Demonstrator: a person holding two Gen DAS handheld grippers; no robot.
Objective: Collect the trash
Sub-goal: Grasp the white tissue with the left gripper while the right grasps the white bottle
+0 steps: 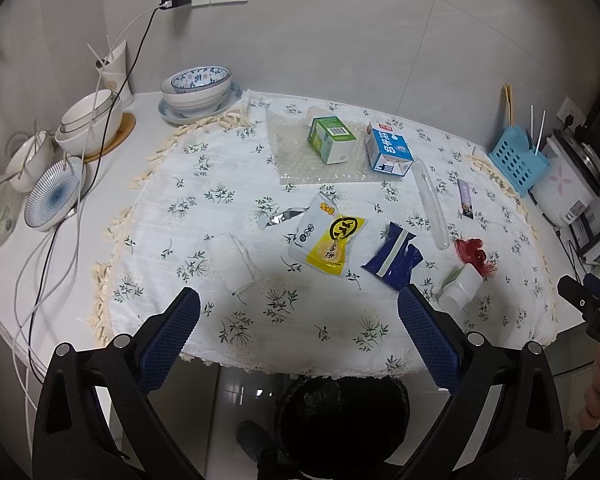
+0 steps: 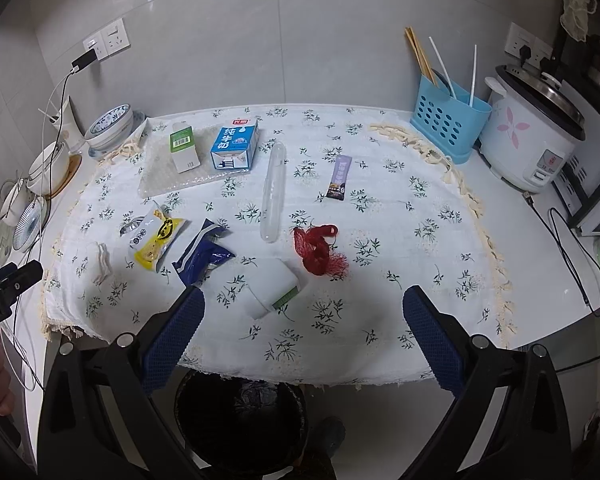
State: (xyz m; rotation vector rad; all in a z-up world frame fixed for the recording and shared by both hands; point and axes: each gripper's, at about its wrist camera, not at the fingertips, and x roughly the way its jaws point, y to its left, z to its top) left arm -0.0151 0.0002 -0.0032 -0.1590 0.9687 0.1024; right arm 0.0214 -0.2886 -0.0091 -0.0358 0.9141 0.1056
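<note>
left gripper [image 1: 299, 310]: fingers wide, holding nothing, hanging over the near edge of the bench; judged ready to pick, nothing reached yet.
right gripper [image 2: 304, 308]: fingers wide too, empty, over the near edge, white bottle between its fingertips in view but apart from them.
bin [image 2: 242, 420]: on the floor under the near edge, black liner, directly below both grippers; likely put there so trash drops straight in.
trash spread: all lying loose on the cloth [image 2: 380, 216], none collected yet by the look of it.
near edge items: white bottle [image 2: 274, 288] on its side, red net [image 2: 318, 250] just behind it, blue wrapper [image 2: 202, 258], yellow snack bag [image 2: 156, 240], crumpled tissue [image 2: 100, 260] toward the left edge.
middle: clear tube [image 2: 273, 190], purple sachet [image 2: 339, 179].
far edge: green carton [image 2: 184, 148] and blue milk carton [image 2: 236, 146] on bubble wrap [image 2: 164, 180].
not trash (judged): bowls [image 1: 196, 92] at far left corner, cutlery holder [image 2: 448, 120] and rice cooker [image 2: 532, 136] at far right.
next (judged): white bottle is nearest to the right gripper.
</note>
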